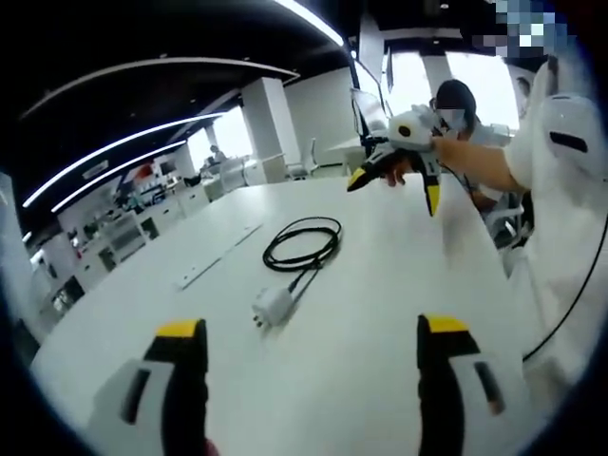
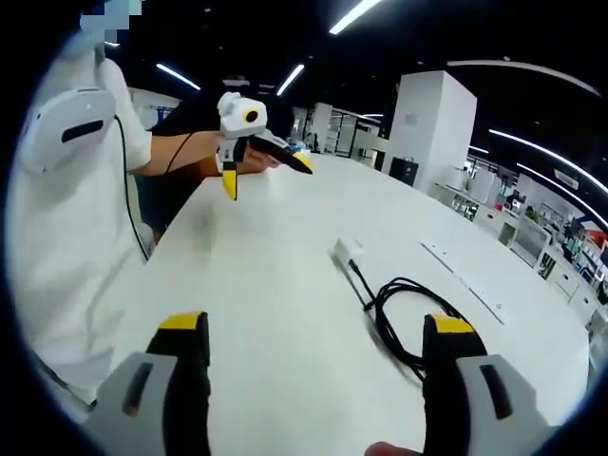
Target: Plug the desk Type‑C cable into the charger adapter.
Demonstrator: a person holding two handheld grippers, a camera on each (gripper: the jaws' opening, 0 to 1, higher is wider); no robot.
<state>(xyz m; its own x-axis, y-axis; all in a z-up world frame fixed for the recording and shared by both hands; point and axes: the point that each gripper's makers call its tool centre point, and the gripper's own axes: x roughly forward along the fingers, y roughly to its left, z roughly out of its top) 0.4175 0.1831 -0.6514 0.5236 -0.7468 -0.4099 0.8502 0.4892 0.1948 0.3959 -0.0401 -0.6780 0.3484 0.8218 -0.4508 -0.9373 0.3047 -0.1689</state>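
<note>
Two grippers: held above the white table (image 1: 399,285), apart from everything.
Left gripper (image 1: 313,332): jaws spread wide, holding nothing.
Charger adapter (image 1: 273,307): white, on the table; prongs hard to make out.
Type-C cable (image 1: 302,243): black coil touching the adapter; whether plugged in is unclear.
Right gripper (image 2: 318,332): jaws wide apart, empty.

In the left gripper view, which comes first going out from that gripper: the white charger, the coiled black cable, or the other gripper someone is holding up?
1. White charger adapter, nearest, on the table just ahead, between the fingers.
2. Coiled black cable, right behind it, mid-table.
3. Other gripper, farthest, raised above the table's far side, upper right.
</note>
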